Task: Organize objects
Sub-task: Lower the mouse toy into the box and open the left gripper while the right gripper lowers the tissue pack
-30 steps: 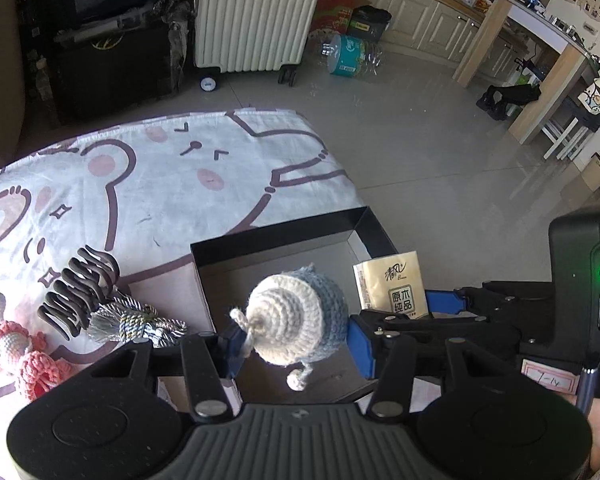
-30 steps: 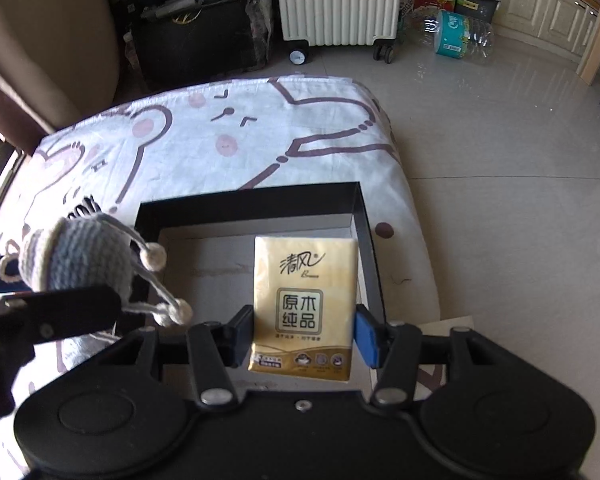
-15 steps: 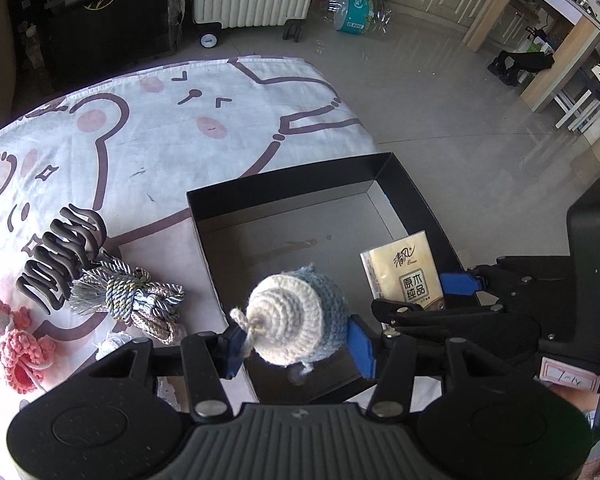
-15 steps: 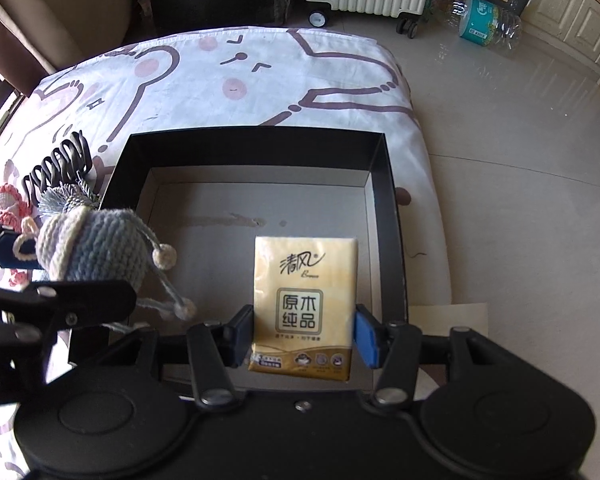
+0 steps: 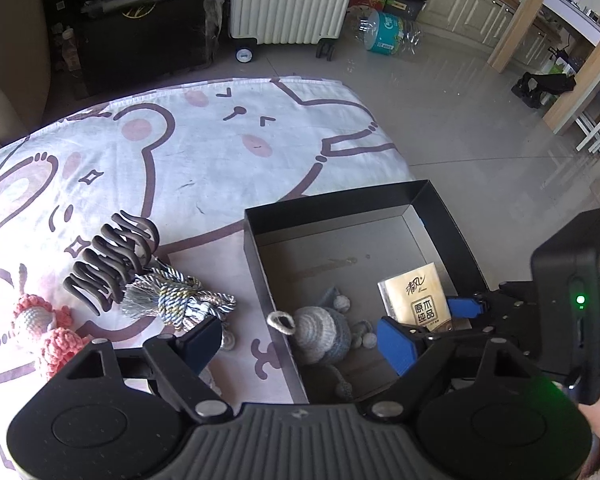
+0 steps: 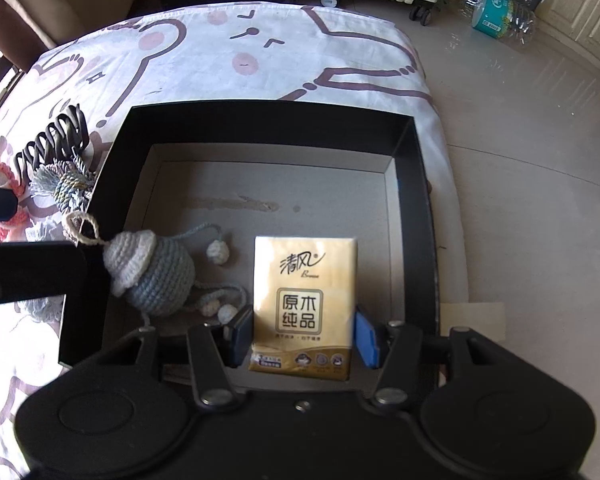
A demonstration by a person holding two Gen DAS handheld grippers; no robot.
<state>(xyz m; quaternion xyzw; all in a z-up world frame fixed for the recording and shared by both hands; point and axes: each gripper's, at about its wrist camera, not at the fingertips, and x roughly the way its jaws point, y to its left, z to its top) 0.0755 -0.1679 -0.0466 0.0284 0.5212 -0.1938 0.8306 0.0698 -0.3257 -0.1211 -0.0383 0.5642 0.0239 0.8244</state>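
Observation:
A black box [image 5: 340,204] [image 6: 268,120] with a grey floor sits on the cartoon bedsheet. A grey-blue crocheted doll [image 5: 320,332] [image 6: 156,276] lies inside it at the near left corner. My left gripper [image 5: 300,340] is open above the doll, its fingers apart on either side. My right gripper [image 6: 302,336] is shut on a yellow tissue pack [image 6: 304,300] [image 5: 416,296] and holds it over the box's near right part.
Left of the box lie a brown hair claw [image 5: 108,264], a grey-blue tasselled rope [image 5: 172,300] and a pink crocheted toy [image 5: 40,328]. The bed ends just right of the box, above a tiled floor [image 5: 480,152]. A white radiator [image 5: 288,0] stands at the back.
My left gripper has opened and let go of the doll, which now lies in the box. Both grippers have come down closer to the box. The right still holds the tissue pack.

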